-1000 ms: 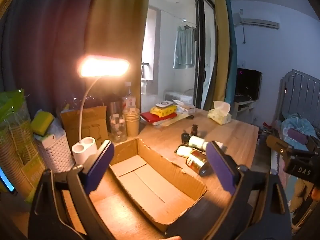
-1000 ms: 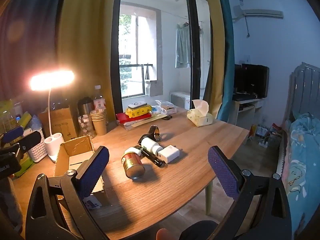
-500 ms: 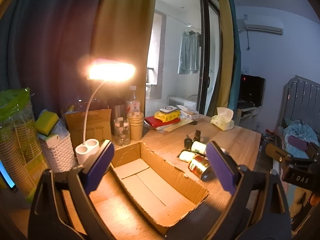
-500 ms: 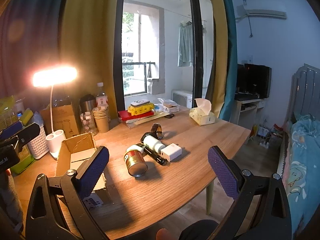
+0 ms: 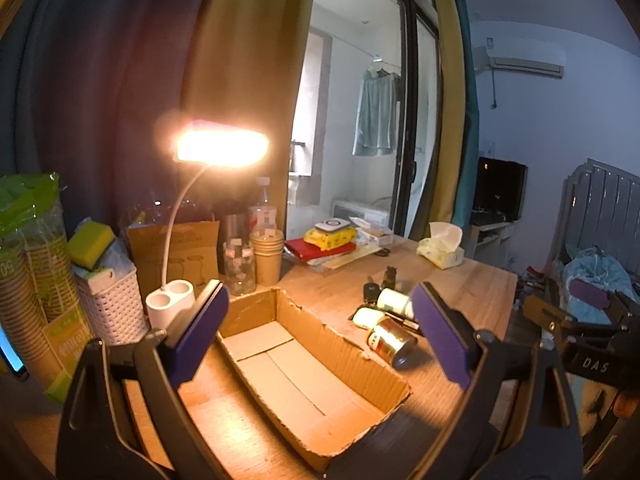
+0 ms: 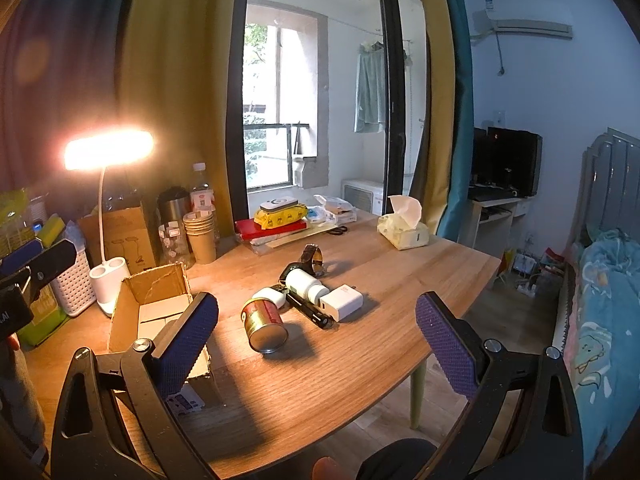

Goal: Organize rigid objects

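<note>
We count one open cardboard box near the counter left edge, nothing visible inside it. Just right of it, mid-counter, one cluster of loose items: one gold can lying on its side, one white earbud-style case touching the can, one white pill bottle on its side, one black flashlight, one white charger block, one watch behind the bottle, one dark key fob. Back edge: one stack of paper cups, one lit desk lamp, one tissue pack toward the right back corner. Left hand-held gripper is held above the near end of the box, jaws spread wide, nothing between the pads. Right hand-held gripper is held over the counter's near edge, aimed at the can, jaws equally wide, nothing held. Each one shows at the frame edge of the other's view.
</note>
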Tool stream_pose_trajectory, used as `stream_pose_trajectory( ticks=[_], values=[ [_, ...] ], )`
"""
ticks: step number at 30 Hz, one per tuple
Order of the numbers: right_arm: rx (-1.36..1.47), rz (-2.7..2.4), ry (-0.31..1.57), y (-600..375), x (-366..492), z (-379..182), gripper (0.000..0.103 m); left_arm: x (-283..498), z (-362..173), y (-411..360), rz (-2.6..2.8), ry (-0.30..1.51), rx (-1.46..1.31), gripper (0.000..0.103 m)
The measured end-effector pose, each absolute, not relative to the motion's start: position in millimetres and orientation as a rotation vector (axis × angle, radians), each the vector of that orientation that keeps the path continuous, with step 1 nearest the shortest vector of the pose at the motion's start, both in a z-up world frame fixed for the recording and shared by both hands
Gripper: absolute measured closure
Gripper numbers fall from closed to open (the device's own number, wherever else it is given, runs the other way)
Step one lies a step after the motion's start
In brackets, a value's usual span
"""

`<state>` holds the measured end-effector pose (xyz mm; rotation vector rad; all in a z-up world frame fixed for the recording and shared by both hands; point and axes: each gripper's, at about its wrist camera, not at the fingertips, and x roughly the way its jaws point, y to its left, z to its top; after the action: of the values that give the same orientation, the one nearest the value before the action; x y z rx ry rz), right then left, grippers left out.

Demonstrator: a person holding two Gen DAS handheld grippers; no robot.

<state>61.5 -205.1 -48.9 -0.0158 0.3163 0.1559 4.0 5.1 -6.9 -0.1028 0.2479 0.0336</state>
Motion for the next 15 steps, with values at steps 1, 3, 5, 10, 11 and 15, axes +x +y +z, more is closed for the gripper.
stream_pose_trajectory(
  ticks=[1,3,5,10,11,15],
  values=[
    [-0.015,0.157,0.318,-204.9,61.9,-49.7,0.002,4.2,-7.0,5.1,0.034,0.247,-0.106,0.009],
    [-0.014,0.157,0.32,-204.7,62.3,-51.0,0.002,4.5,-7.9,4.7,0.03,0.251,-0.109,0.009],
    [-0.013,0.158,0.32,-205.7,62.0,-51.1,0.002,5.2,-8.6,4.3,0.03,0.257,-0.108,0.009],
    [-0.012,0.155,0.319,-204.8,62.2,-52.3,0.002,10.1,-11.4,2.2,0.035,0.289,-0.077,0.009],
    [-0.013,0.155,0.318,-204.7,62.3,-52.7,0.002,9.7,-12.1,2.1,0.032,0.29,-0.078,0.009],
    [-0.011,0.155,0.32,-205.2,62.2,-53.3,0.002,9.2,-12.0,2.8,0.03,0.288,-0.081,0.009]
  ],
)
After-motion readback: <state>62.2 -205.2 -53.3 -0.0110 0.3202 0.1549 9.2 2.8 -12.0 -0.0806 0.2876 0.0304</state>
